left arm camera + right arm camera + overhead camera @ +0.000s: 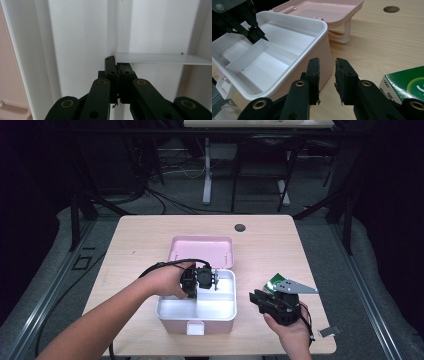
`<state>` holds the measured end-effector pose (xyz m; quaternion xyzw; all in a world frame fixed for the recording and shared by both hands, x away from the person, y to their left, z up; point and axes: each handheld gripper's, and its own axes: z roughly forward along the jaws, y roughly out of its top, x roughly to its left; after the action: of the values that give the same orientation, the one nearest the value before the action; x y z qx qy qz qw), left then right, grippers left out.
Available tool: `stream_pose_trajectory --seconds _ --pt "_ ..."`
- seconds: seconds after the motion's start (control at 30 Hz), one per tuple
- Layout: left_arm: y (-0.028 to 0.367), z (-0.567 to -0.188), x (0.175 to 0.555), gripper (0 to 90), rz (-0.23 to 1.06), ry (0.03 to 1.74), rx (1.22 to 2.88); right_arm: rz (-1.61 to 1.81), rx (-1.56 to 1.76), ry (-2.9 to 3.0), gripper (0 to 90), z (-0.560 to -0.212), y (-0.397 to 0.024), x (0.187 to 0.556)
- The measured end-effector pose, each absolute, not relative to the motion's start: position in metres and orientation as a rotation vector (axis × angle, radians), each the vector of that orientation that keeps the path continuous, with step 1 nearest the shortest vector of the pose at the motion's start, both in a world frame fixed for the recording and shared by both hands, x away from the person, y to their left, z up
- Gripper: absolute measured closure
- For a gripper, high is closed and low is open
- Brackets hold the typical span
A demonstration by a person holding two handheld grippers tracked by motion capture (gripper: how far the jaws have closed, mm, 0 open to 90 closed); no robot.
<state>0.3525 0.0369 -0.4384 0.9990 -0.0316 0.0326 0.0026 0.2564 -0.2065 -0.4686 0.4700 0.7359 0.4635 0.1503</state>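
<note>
A white storage box (220,312) with an open pink lid (201,251) sits mid-table (140,240). The left gripper (214,279) reaches inside, jaws clamped on the box's white divider (160,59). The right gripper (256,298) hovers beside the box, jaws slightly apart and empty, near a green carton (405,83).

Your high view shows the table (150,240) evenly lit from above while the room around it falls nearly black, and the picture is soft. The white box (287,45) glares almost blank in your left gripper view, and both views blur the nearest jaws.
</note>
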Motion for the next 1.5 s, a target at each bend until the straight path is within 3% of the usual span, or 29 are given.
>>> stream_pose_trajectory --seconds 0.43,0.83,0.97,1.2,1.5 --pt "0.039 -0.43 0.346 89.2 0.127 -0.075 3.138 1.322 1.366 2.11 73.6 -0.471 -0.208 0.258" --pt "0.052 -0.394 0.344 89.2 0.181 0.008 3.087 1.325 1.372 2.109 73.5 -0.472 -0.209 0.259" --pt "0.062 -0.386 0.345 89.2 0.16 0.123 3.074 1.326 1.375 2.108 73.4 -0.472 -0.209 0.259" --pt "0.083 -0.379 0.357 89.2 0.051 0.527 2.994 1.322 1.372 2.116 72.6 -0.473 -0.207 0.26" --pt "0.115 -0.381 0.366 89.1 0.004 0.806 2.929 1.319 1.374 2.115 72.6 -0.473 -0.207 0.26"
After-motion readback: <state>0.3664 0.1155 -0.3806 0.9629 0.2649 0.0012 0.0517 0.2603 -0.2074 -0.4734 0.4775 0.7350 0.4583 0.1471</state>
